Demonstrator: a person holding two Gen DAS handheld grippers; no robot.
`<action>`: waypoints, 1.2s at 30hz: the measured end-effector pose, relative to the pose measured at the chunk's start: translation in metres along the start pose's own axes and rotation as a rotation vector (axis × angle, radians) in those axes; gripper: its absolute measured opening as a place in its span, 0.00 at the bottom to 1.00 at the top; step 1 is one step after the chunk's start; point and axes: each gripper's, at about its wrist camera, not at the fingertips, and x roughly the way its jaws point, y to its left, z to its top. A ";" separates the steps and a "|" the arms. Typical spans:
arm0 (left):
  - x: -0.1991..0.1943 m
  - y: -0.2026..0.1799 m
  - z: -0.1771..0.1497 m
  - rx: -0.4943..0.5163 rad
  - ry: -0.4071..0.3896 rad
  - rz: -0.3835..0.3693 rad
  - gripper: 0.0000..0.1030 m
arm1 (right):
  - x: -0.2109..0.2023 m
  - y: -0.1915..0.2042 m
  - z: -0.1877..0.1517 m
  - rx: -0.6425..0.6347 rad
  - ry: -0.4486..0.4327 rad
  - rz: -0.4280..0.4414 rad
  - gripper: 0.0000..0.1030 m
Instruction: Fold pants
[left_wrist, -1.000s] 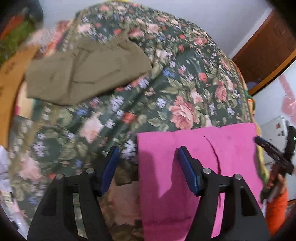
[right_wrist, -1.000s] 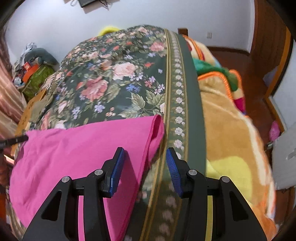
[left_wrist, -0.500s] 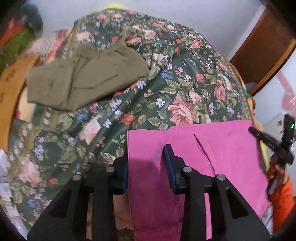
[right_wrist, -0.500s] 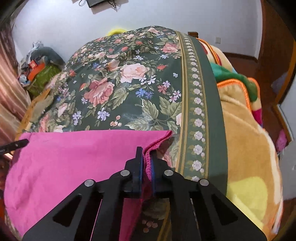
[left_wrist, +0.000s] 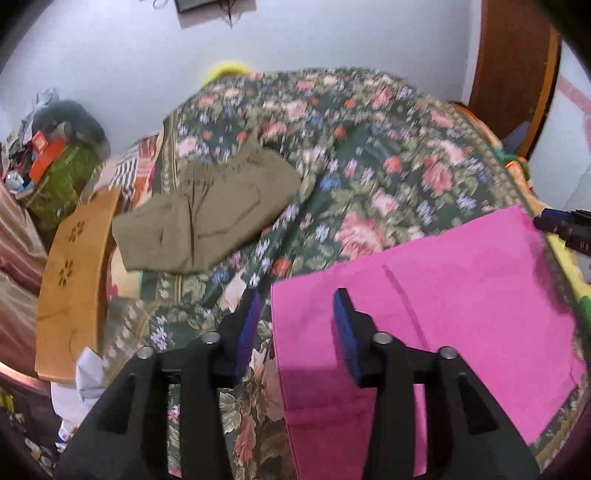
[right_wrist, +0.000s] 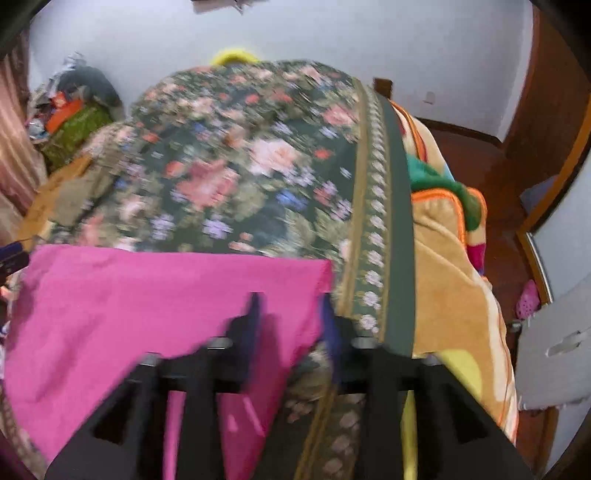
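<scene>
Both my grippers have let go since half a second ago — left gripper (left_wrist: 295, 325) and right gripper (right_wrist: 291, 317) now gape, empty, over pink pants (left_wrist: 443, 295) lying flat on the bed (left_wrist: 369, 166).

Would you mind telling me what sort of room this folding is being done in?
Most likely a bedroom: the pink pants and olive pants lie on a floral bedspread, with a wooden door behind.
</scene>
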 end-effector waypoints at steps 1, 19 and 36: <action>-0.006 -0.001 0.004 0.000 -0.013 -0.011 0.58 | -0.008 0.008 0.001 -0.020 -0.010 0.015 0.57; 0.041 -0.062 -0.025 0.103 0.144 -0.116 0.87 | 0.030 0.109 -0.043 -0.199 0.164 0.170 0.78; -0.015 -0.040 -0.081 0.041 0.097 -0.089 0.95 | -0.024 0.080 -0.097 -0.132 0.143 0.109 0.80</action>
